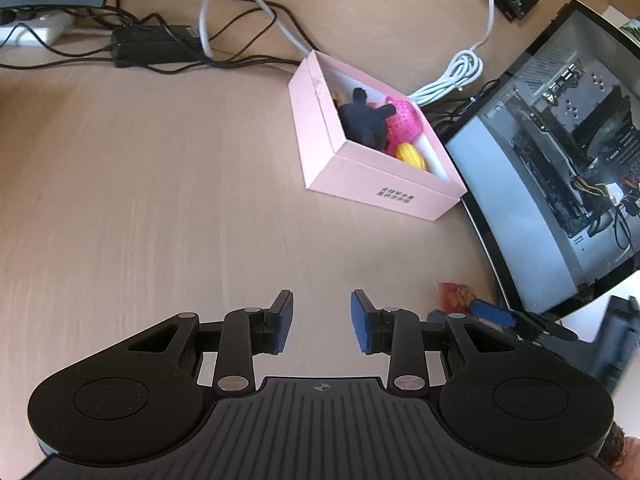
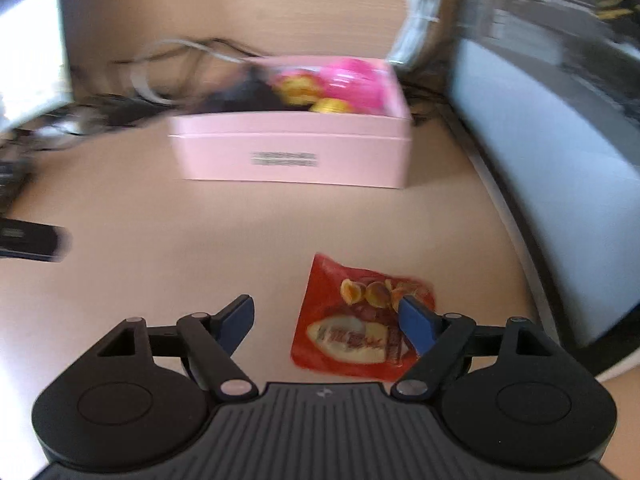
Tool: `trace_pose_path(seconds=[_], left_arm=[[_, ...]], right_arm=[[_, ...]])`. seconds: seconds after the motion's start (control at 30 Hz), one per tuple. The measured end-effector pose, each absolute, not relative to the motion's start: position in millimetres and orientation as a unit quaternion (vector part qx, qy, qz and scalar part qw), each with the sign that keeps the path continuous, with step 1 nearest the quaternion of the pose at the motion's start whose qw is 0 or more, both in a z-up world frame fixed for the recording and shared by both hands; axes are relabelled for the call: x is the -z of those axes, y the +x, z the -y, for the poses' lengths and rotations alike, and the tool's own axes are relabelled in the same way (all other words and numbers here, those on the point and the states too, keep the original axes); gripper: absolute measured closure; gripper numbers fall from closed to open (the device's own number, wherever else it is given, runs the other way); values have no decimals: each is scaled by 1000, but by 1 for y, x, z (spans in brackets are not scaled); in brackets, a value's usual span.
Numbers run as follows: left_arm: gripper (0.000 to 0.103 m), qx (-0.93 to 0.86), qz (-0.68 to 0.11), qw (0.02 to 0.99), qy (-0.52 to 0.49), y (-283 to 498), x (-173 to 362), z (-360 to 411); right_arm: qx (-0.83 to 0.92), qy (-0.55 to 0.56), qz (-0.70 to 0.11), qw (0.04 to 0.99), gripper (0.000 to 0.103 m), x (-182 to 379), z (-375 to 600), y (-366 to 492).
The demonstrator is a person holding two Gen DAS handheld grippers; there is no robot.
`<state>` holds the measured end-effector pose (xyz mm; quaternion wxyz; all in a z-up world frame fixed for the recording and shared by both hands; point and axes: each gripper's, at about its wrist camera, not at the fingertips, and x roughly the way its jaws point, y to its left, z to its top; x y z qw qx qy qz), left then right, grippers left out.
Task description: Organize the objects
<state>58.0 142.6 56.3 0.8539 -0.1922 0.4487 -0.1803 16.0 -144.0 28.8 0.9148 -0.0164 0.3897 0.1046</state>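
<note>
One pink box (image 1: 380, 184) holds black, pink and yellow toys (image 1: 372, 120); left jaws narrow and empty, right jaws wide, gripping nothing.

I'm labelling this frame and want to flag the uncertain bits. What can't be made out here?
- Pink box: its printed label is too small in the left wrist view and blurred in the right wrist view.
- Box contents: the black toy covers much of what lies beneath.
- Red snack packet: the right gripper finger overlaps its right edge; wording blurred.
- Cables behind the box: smeared by motion blur in the right wrist view.
</note>
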Motion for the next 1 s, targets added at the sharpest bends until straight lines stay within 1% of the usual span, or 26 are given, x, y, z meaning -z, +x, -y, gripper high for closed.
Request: trace_pose_path(seconds=[0.07, 0.13, 0.17, 0.23, 0.27, 0.4, 0.47, 0.5, 0.53, 0.57, 0.6, 0.63, 0.83, 1.0], left_arm=[[68, 178, -446, 855, -195, 57, -57, -145], [68, 178, -445, 855, -199, 56, -57, -146], [68, 178, -446, 854, -199, 56, -57, -146], [68, 182, -446, 854, -197, 54, -57, -144], [68, 185, -446, 854, -195, 53, -57, -142], [68, 196, -452, 850, -187, 46, -55, -134], [68, 199, -456, 848, -184, 43, -54, -133], [68, 199, -457, 847, -183, 42, -54, -133], [68, 199, -457, 848, -183, 41, -54, -134], [68, 196, -457, 848, -183, 39, -55, -135], [68, 194, -456, 849, -185, 38, -55, -137], [68, 189, -456, 849, -188, 37, -54, -140], [68, 169, -458, 849, -202, 32, -50, -153], [68, 161, -456, 849, -213, 29, -49, -159]], right_arm=[[-115, -41, -373, 920, 19, -35, 143, 12], [-121, -78, -364, 920, 3, -35, 145, 13], [-118, -92, -364, 919, 0, -35, 147, 16], [-117, -95, -384, 911, 0, -32, 153, 23], [-111, -80, -398, 907, 0, -30, 157, 28], [-81, 17, -444, 892, 0, -20, 166, 47], [-59, 9, -445, 893, 0, -13, 158, 50], [-56, -4, -447, 893, 5, -10, 154, 50], [-59, -15, -451, 891, 12, -9, 151, 50], [-63, -28, -448, 891, 15, -9, 148, 48], [-69, -34, -447, 891, 23, -12, 148, 46], [-80, -36, -448, 890, 25, -15, 147, 46], [-111, -28, -443, 889, 25, -40, 145, 43], [-128, -33, -394, 909, 25, -83, 139, 50]])
